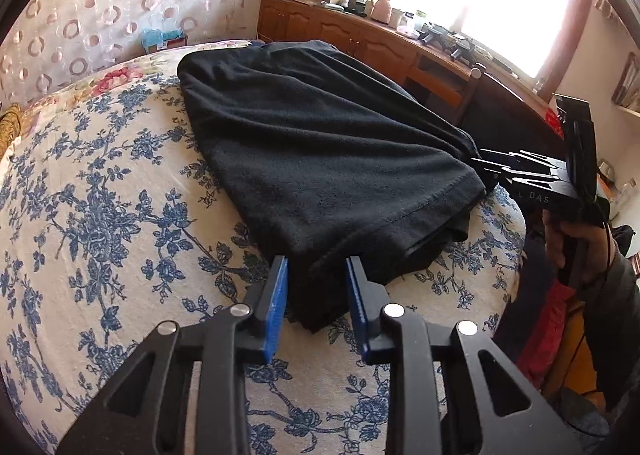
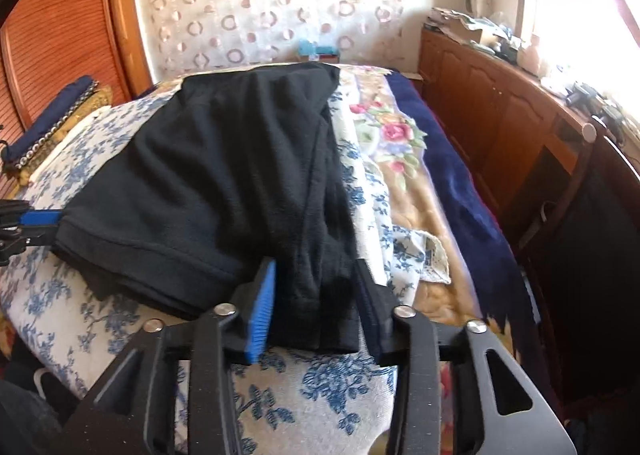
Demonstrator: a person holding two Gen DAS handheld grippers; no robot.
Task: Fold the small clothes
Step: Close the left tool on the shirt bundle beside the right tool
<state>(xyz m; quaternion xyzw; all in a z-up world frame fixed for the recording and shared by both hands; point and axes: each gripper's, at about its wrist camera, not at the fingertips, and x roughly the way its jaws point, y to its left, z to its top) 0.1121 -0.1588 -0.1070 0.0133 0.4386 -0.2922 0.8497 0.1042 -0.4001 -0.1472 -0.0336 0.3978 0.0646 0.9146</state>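
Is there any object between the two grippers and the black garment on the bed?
Nothing visible. The black garment already lies between the open pads of the left gripper and the right gripper, on the floral bedspread.

Black garment (image 1: pixel 320 159) lies folded lengthwise, flat on the floral bedspread (image 1: pixel 100 195).

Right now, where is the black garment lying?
The black garment lies folded on the blue-flowered bed cover; in both wrist views its near edge sits between the fingers of the left gripper and right gripper.
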